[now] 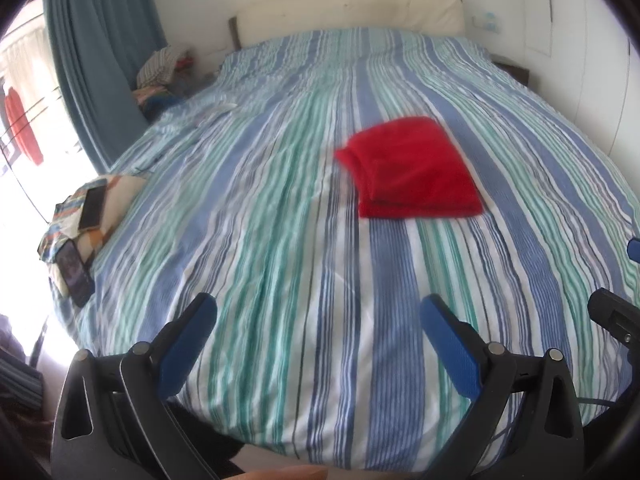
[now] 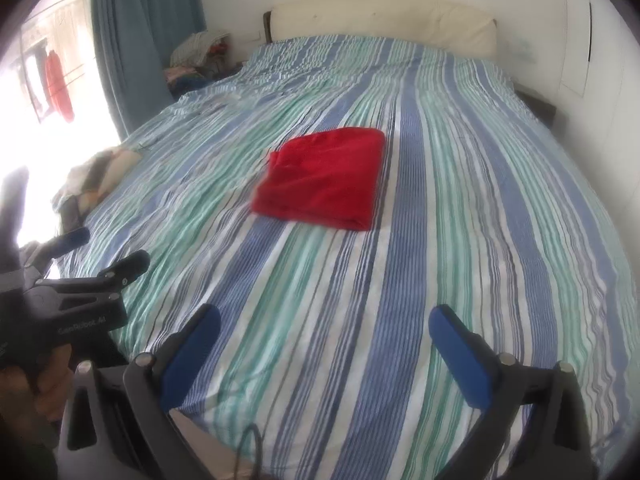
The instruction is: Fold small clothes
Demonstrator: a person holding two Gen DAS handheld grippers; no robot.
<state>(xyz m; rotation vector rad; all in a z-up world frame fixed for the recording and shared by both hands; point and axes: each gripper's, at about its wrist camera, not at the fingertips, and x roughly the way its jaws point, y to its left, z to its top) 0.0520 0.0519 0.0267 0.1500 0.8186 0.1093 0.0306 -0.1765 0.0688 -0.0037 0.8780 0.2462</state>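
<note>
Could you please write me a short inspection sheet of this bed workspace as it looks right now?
Surface: bed with striped cover, slightly wrinkled.
Job's things: red cloth folded, lying flat mid-bed.
Clutter: two phones on a patterned pillow at the bed's edge; heap of clothes beside the bed.
Grippers: left gripper and right gripper both open, holding nothing, over the bed's near end.
Cables: dark cable by the right gripper.
Surroundings: blue curtain, bright window, white wall.

Striped bed (image 1: 280,240) carries folded red cloth (image 1: 412,168) mid-bed, patterned cloth (image 1: 116,192) with two phones (image 1: 92,208) at left edge.
</note>
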